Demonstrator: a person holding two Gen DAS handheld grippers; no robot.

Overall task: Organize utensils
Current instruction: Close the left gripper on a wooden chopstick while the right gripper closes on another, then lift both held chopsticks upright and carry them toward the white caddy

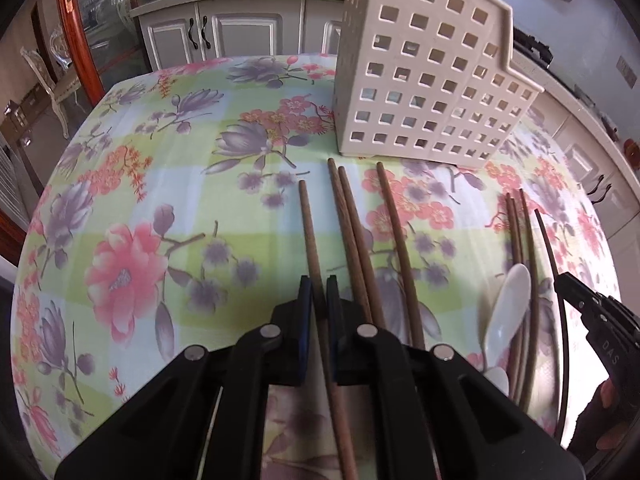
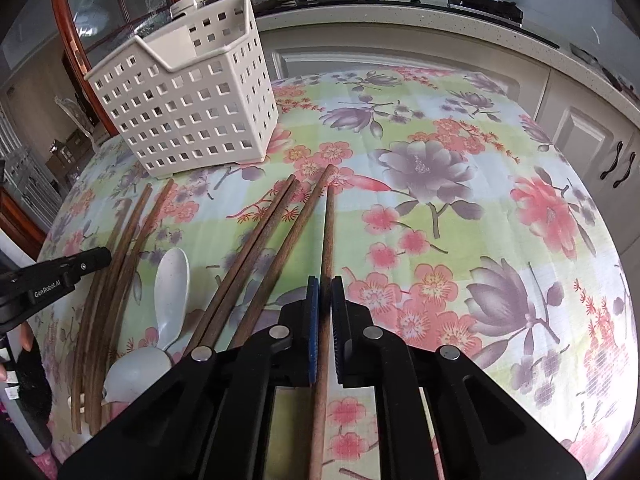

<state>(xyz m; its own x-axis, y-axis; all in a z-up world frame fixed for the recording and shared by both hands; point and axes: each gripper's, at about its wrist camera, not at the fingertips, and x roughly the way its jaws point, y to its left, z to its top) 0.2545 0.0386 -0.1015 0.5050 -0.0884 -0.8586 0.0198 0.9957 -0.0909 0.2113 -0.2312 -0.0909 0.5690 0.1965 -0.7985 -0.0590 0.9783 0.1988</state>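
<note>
**Mia:** What is the left gripper (image 1: 319, 286) doing?

**Ben:** Its two black fingers with blue pads are pressed onto one long brown wooden chopstick (image 1: 310, 232). That stick lies on the flowery tablecloth (image 1: 132, 208), and its far tip points toward the cream plastic basket with little square holes (image 1: 424, 80).

**Mia:** And the right gripper (image 2: 325, 288)?

**Ben:** Same thing. Its blue pads pinch another brown wooden chopstick (image 2: 328, 232). That one also points toward the basket, and its tip stops a bit short of it.

**Mia:** Where is the basket?

**Ben:** It stands upright on the tablecloth, at the far side of all the sticks. In the right view it has a lower part at the front and a taller part behind.

**Mia:** Are there more sticks?

**Ben:** Yes. Near the basket, between the two grippers, more brown chopsticks (image 1: 360, 240) lie loose on the cloth. Two of them touch along their sides. Another bunch of thin brown chopsticks (image 2: 116, 264) lies on the near side of the basket.

**Mia:** Anything else?

**Ben:** A white spoon (image 2: 170, 284) lies just beside that bunch, its bowl end toward the basket. A second white spoon (image 2: 136, 372) lies nearer the camera, touching the first one's handle.

**Mia:** Is anything inside the basket?

**Ben:** I cannot tell through the holes.
</note>
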